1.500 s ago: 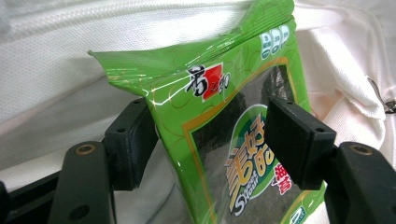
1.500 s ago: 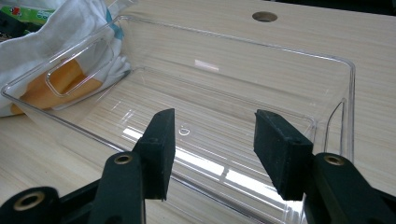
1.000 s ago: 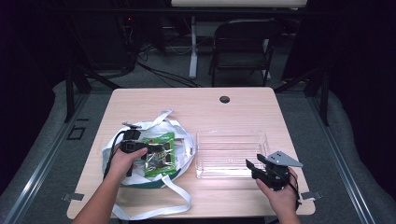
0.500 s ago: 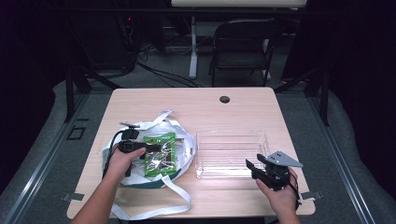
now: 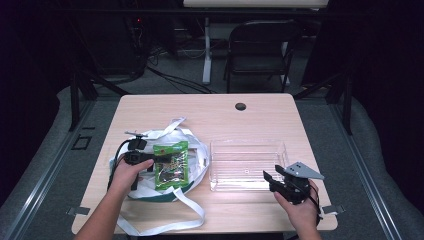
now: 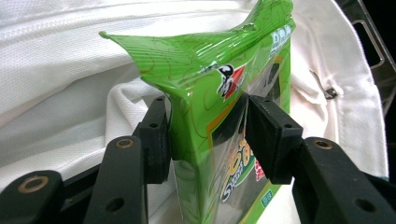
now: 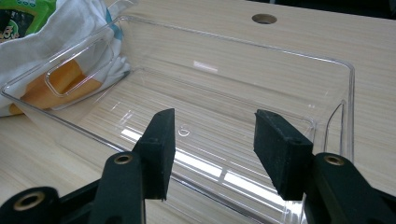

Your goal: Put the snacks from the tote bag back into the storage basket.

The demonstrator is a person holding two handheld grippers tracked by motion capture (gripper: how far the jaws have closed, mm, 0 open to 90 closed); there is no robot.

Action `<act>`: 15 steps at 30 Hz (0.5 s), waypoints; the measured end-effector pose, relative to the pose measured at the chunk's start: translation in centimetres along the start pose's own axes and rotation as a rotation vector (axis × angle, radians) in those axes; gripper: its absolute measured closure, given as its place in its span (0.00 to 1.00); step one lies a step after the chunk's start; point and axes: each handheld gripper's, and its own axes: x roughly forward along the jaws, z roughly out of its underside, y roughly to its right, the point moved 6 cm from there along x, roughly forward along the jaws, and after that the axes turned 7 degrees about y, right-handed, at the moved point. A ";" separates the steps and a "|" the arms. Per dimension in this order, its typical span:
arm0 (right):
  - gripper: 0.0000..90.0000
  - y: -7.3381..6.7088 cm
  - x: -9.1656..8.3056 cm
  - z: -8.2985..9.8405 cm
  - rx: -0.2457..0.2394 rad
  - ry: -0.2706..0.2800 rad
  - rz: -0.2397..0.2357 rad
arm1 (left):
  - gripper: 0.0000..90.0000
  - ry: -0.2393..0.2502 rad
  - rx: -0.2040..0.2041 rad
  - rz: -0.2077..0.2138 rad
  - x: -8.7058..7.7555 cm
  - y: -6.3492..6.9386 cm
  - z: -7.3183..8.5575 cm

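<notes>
Right gripper (image 5: 270,181) at the near table edge, jaws parted and holding nothing, aimed into the clear plastic bin (image 5: 247,150), which is empty; likely waiting to steady or receive. Left gripper (image 6: 205,135) is clamped on a green snack packet (image 6: 224,84), held over the white cloth bag (image 5: 192,150), apparently to lift it out. Beyond, bare table (image 5: 210,107).

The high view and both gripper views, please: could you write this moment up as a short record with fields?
setting: wooden table
left hand-held gripper: shut on green snack packet
packet position: over white cloth bag
right hand-held gripper: open, holding nothing, at the near wall of the clear plastic tray
tray contents: none
background: folding chair beyond the table
</notes>
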 end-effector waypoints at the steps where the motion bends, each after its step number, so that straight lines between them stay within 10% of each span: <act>1: 0.54 0.0 0.0 0.0 -0.001 0.001 0.000 | 0.59 0.000 0.006 0.005 -0.1 0.0 0.0; 15: 0.54 -0.1 0.0 0.0 -0.003 -0.002 0.000 | 0.62 -0.008 0.071 0.057 -0.6 0.5 0.3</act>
